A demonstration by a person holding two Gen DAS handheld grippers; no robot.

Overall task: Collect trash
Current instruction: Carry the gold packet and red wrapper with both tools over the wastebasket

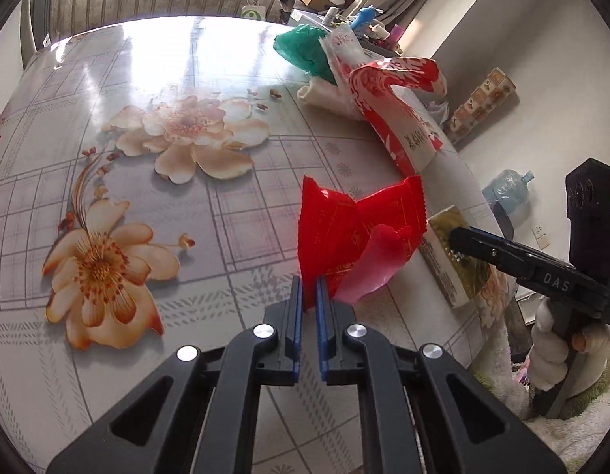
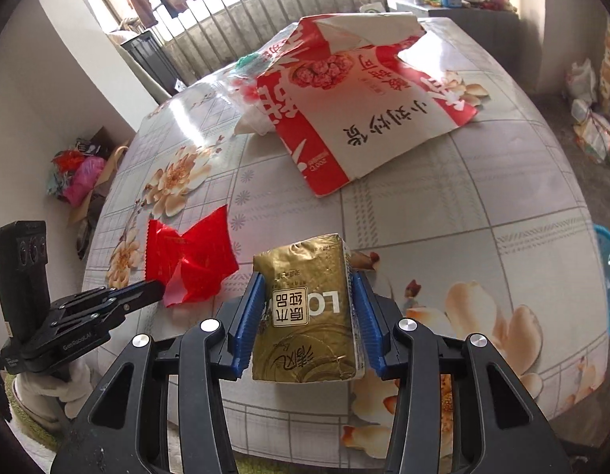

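Left wrist view showed the left tool [image 1: 309, 288] nearly closed, pinching the red wrapper [image 1: 356, 237]; the right tool [image 2: 308, 304] clamped the gold packet [image 2: 305, 308]. Beyond both, a red-and-white bag [image 2: 364, 118] remained on the table [image 2: 482, 205].

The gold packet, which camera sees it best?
The right wrist view: the gold packet fills the middle, front face showing, between the right gripper's fingers. The left wrist view shows only its edge at the table's side.
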